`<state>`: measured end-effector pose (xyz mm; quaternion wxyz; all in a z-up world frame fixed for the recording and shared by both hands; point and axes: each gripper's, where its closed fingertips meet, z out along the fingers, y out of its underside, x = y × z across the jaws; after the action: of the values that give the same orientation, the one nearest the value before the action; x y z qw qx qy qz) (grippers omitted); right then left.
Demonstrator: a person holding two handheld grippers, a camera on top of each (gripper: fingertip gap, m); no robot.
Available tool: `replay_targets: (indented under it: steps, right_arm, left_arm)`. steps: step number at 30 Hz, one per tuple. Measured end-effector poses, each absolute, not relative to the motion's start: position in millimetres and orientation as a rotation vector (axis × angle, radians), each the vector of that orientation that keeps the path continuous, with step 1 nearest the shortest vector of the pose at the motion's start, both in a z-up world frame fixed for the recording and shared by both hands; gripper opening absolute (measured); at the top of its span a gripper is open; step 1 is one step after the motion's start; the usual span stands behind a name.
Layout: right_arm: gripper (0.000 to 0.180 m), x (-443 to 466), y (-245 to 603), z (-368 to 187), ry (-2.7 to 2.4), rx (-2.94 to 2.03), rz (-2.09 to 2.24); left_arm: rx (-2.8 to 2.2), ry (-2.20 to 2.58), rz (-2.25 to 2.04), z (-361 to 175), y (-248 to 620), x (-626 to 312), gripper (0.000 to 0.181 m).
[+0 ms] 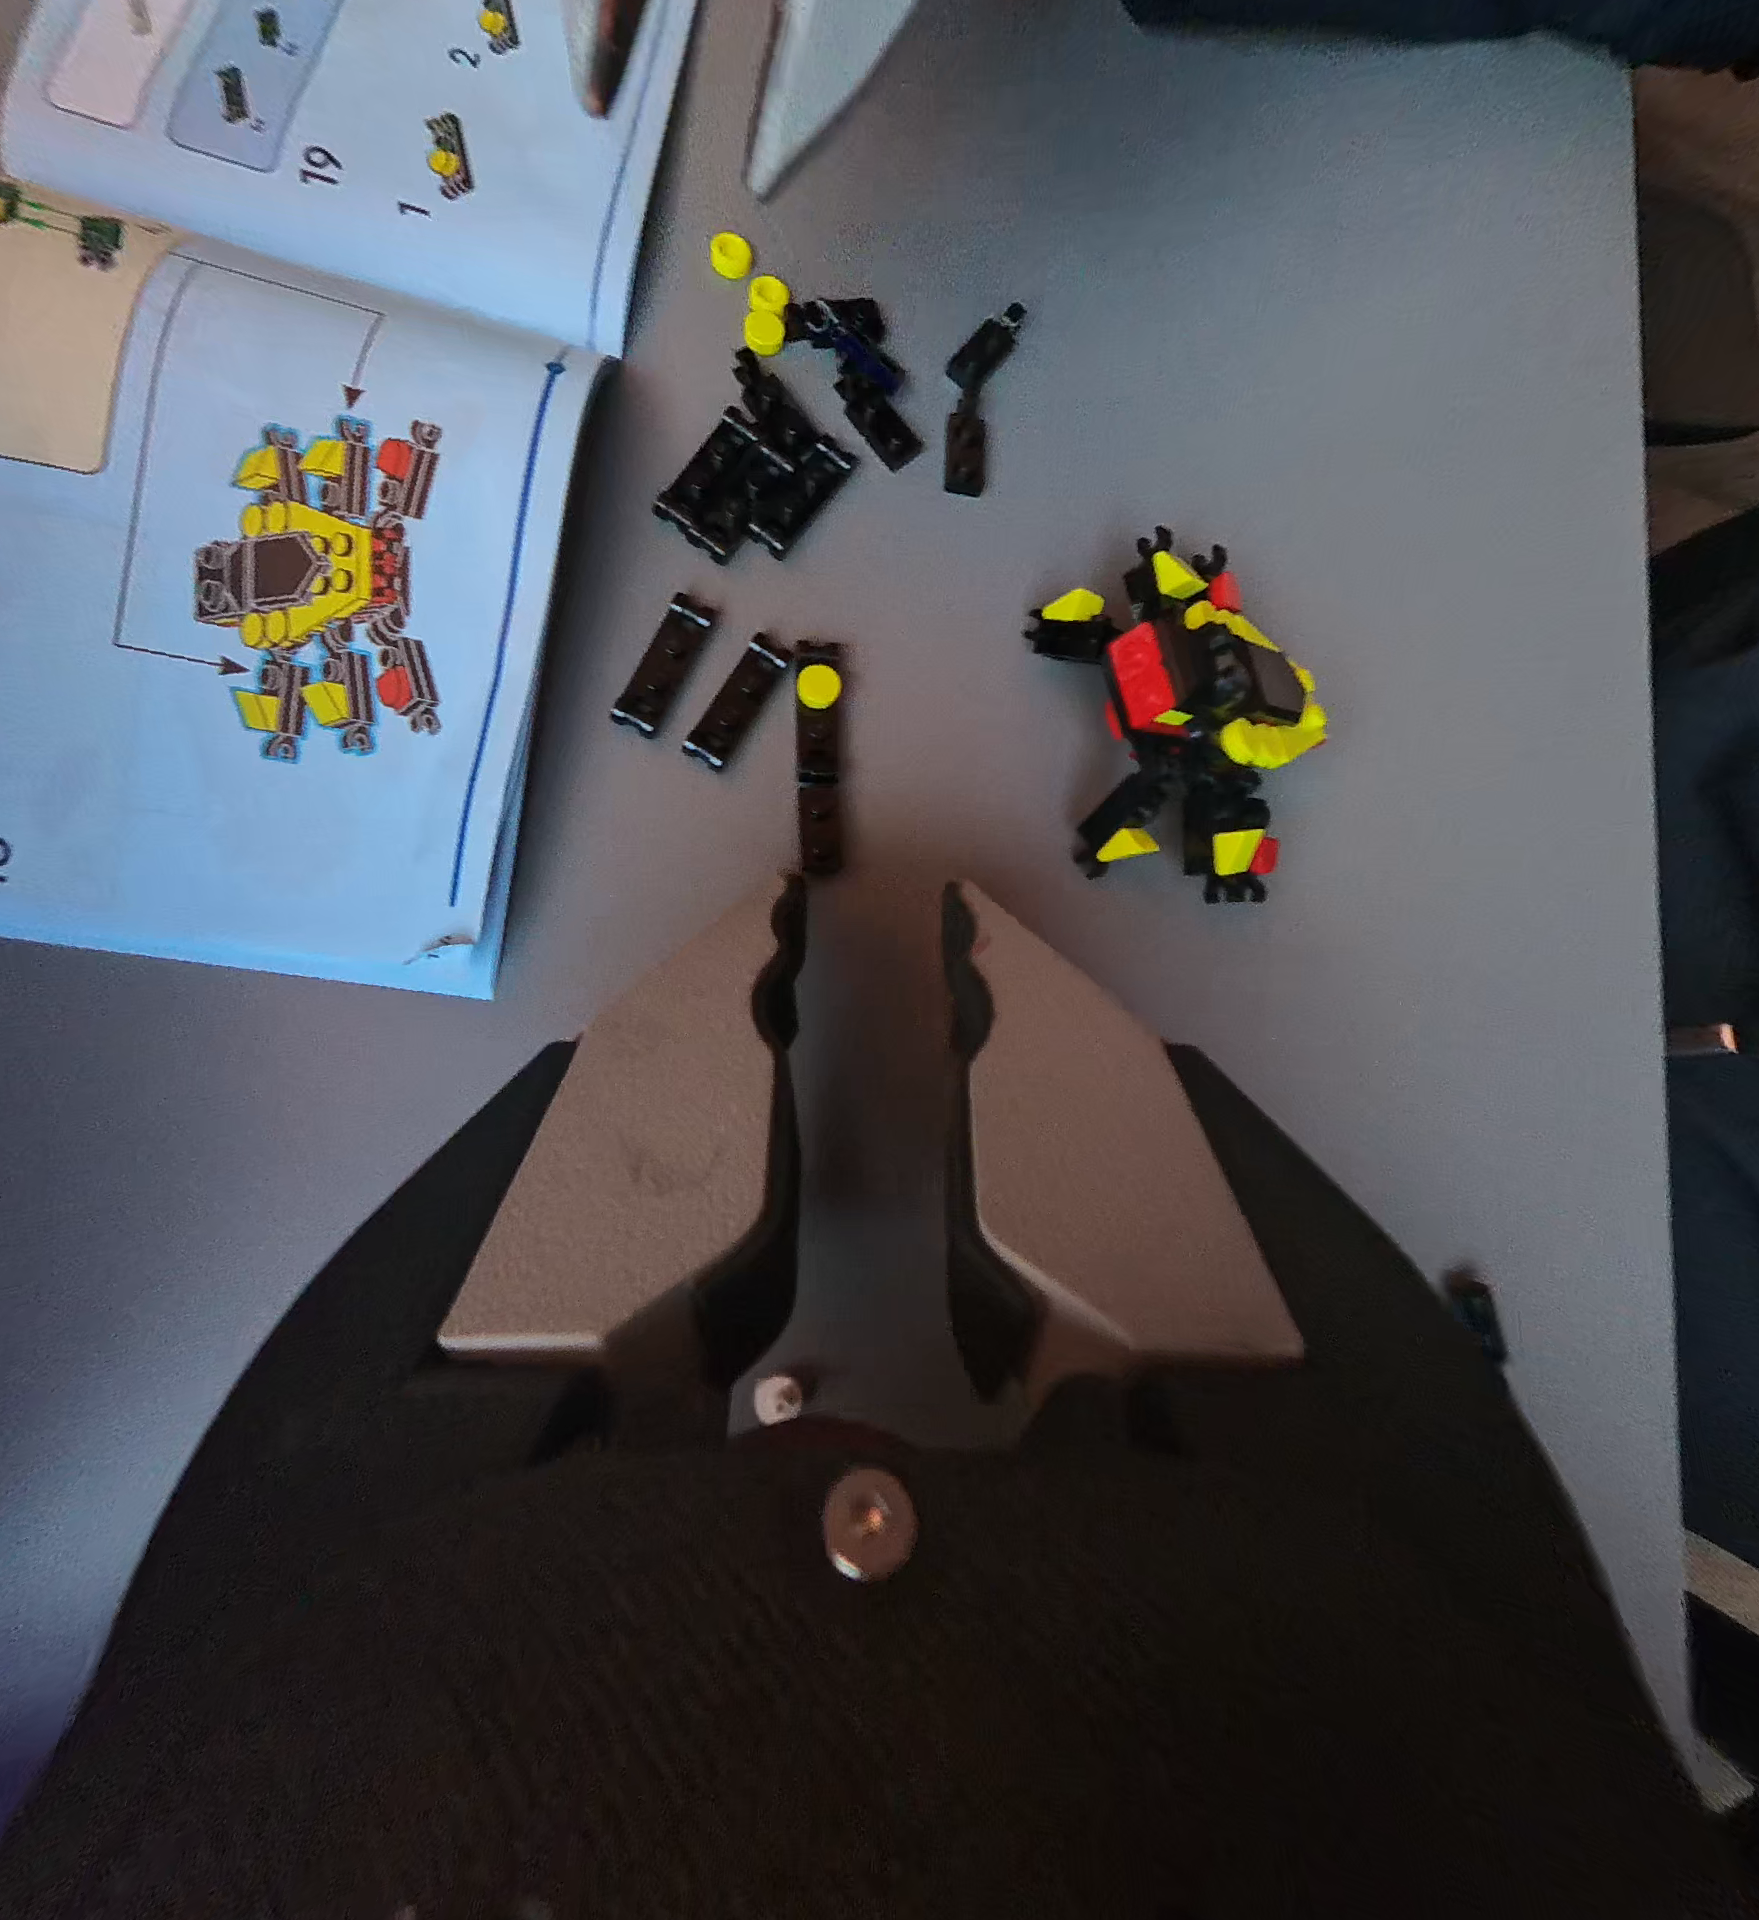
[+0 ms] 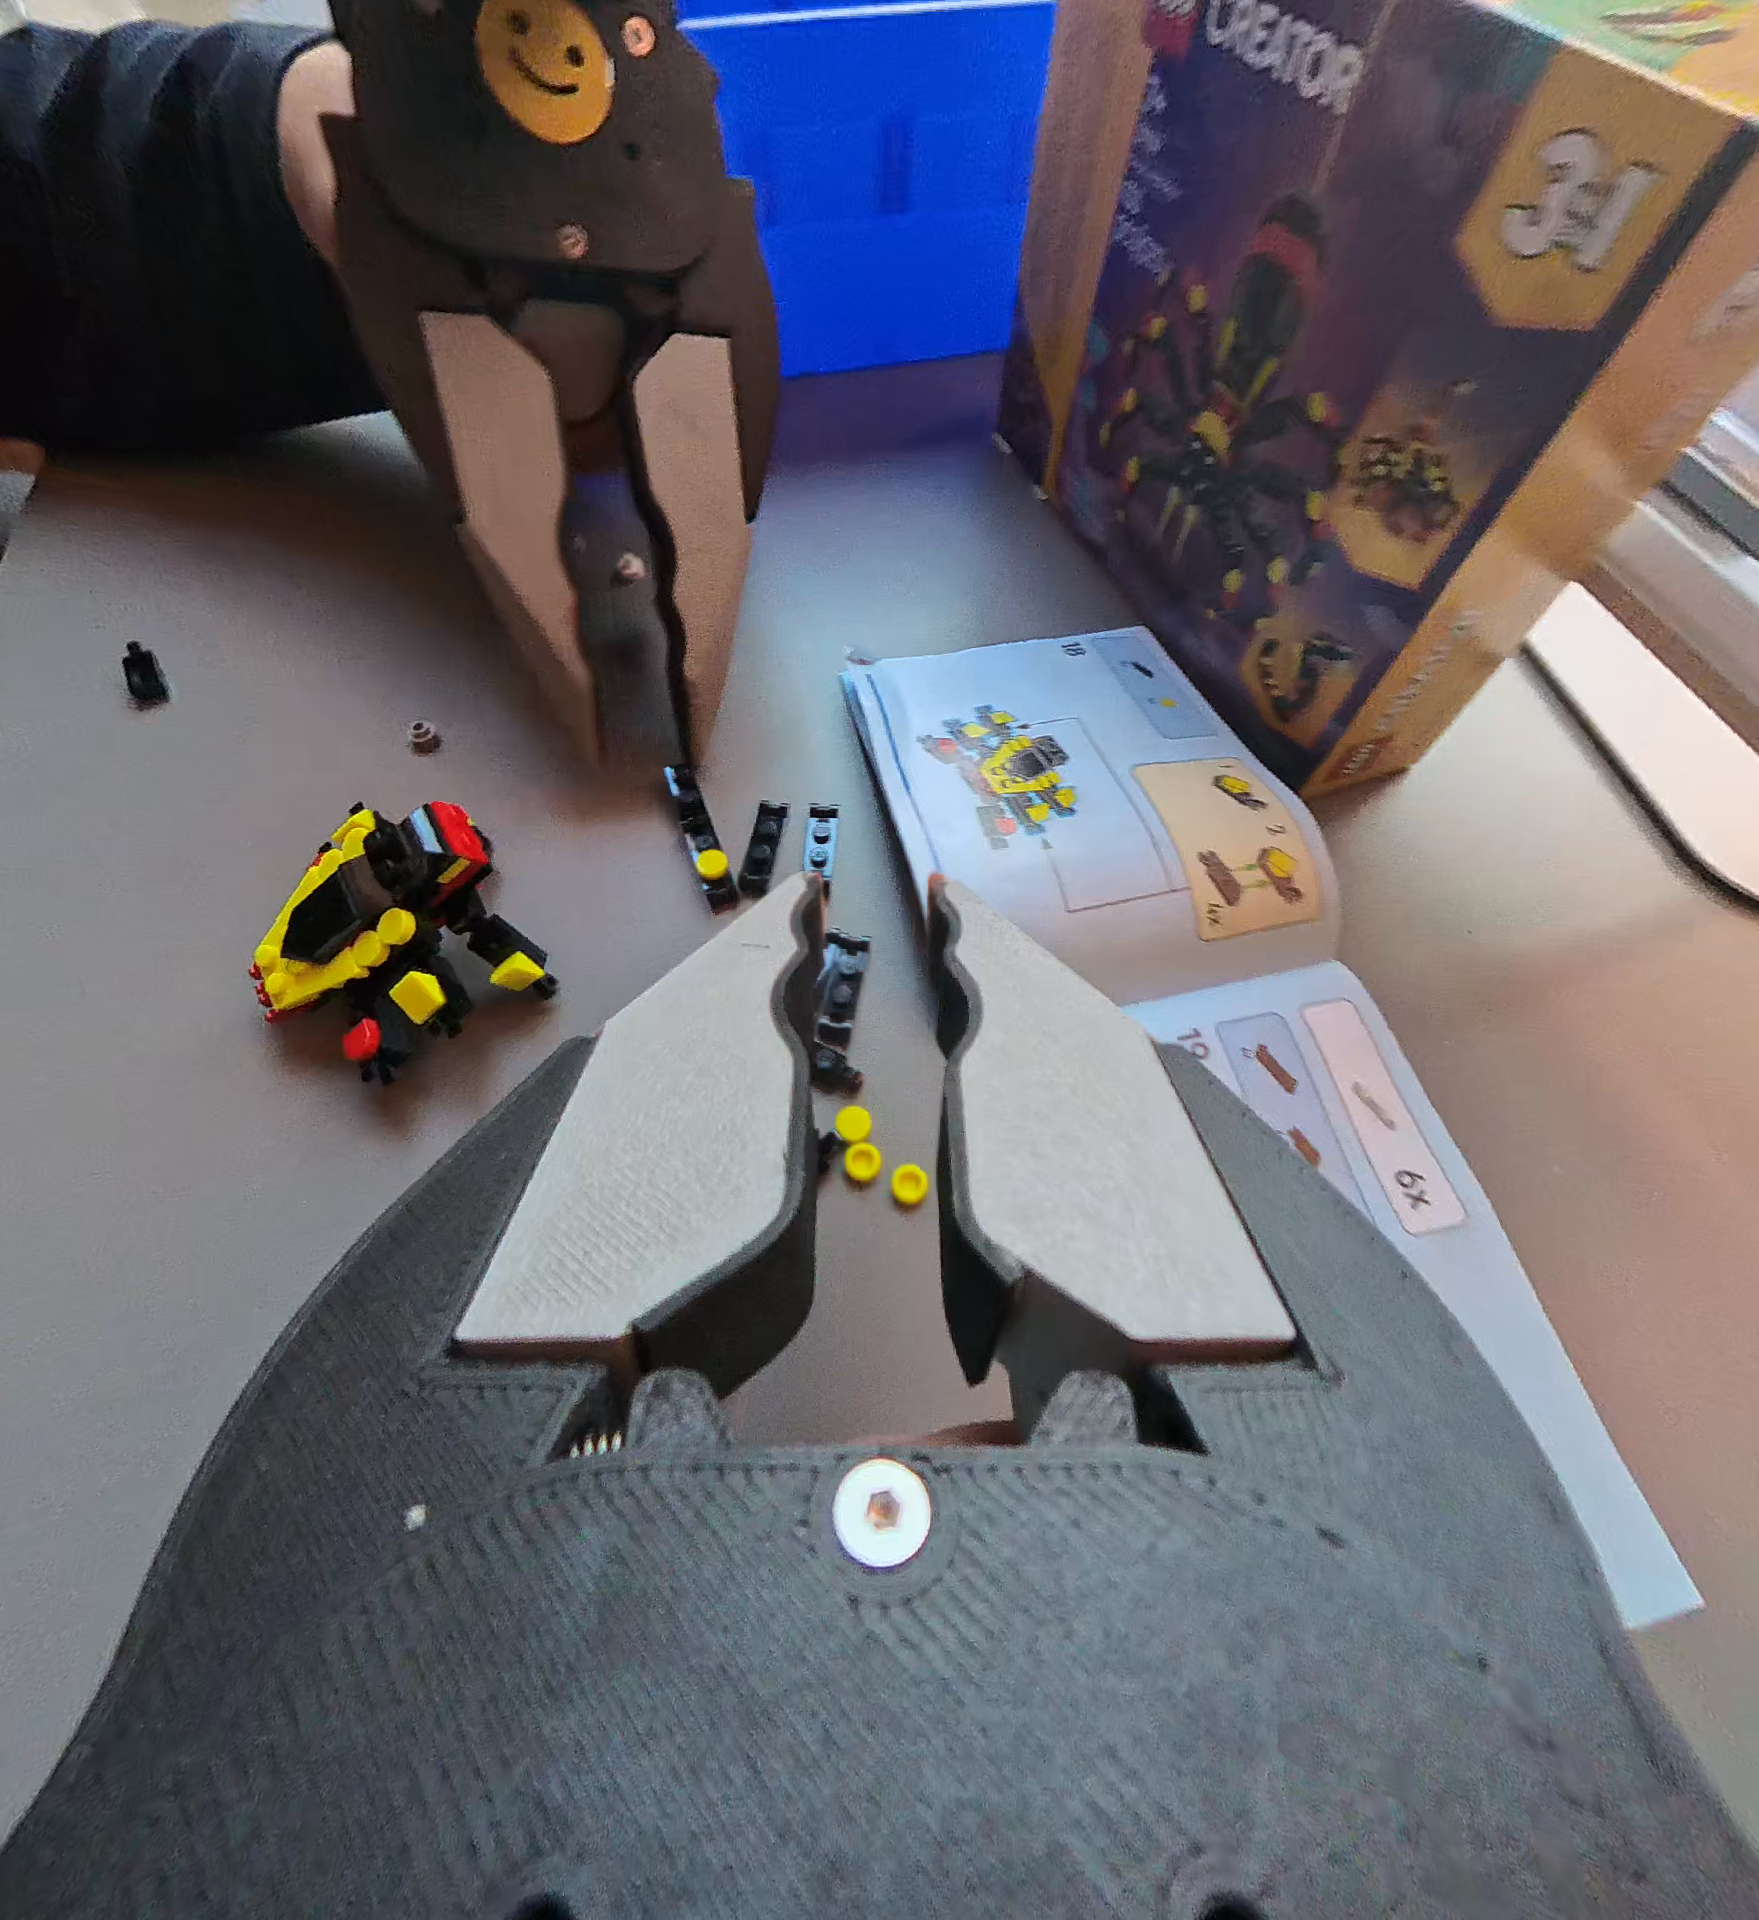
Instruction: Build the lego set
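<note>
The partly built black, yellow and red spider model [image 1: 1197, 707] stands on the grey table; it also shows in the right wrist view [image 2: 387, 935]. A long black plate with a yellow round stud [image 1: 818, 748] lies just ahead of my left gripper [image 1: 872, 888], which is open and empty, its tips close to the plate's near end. Two loose black plates [image 1: 698, 686] lie beside it. My right gripper [image 2: 875, 883] is open and empty, hovering over a pile of black pieces [image 2: 839, 997] and three yellow round pieces [image 2: 859, 1153]. The left gripper [image 2: 646, 753] shows opposite.
The open instruction booklet [image 1: 283, 571] lies beside the parts, also in the right wrist view [image 2: 1093, 810]. The set's box [image 2: 1374, 364] and a blue bin [image 2: 885, 187] stand behind. A small black piece [image 2: 142, 675] and a small round piece [image 2: 423, 736] lie apart. The table edge [image 1: 1654, 935] is near the model. Some 11 cm of space lies between my two pairs of fingers. To the small round piece [image 2: 423, 736]: left tips about 6 cm, right tips about 15 cm.
</note>
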<state>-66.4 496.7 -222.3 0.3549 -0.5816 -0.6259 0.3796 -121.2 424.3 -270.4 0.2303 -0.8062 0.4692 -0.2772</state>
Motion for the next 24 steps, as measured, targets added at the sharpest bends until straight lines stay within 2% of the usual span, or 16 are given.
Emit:
replay_targets:
  steps: [13, 17, 24]
  right_arm:
    - [0.027, -50.8, 529.1, -240.3, -1.591, -1.517, 0.805]
    - [0.027, -47.0, 523.7, -242.0, -1.638, -1.498, 0.827]
    - [0.016, -40.6, 506.6, -248.5, -1.752, -1.481, 0.911]
  left_arm:
    - [-2.128, 0.944, -0.79, -251.3, 462.1, -113.7, 0.042]
    - [-2.099, 0.909, -0.697, -251.3, 471.7, -121.0, 0.04]
    - [-2.116, 0.994, -0.575, -263.2, 467.8, -122.2, 0.036]
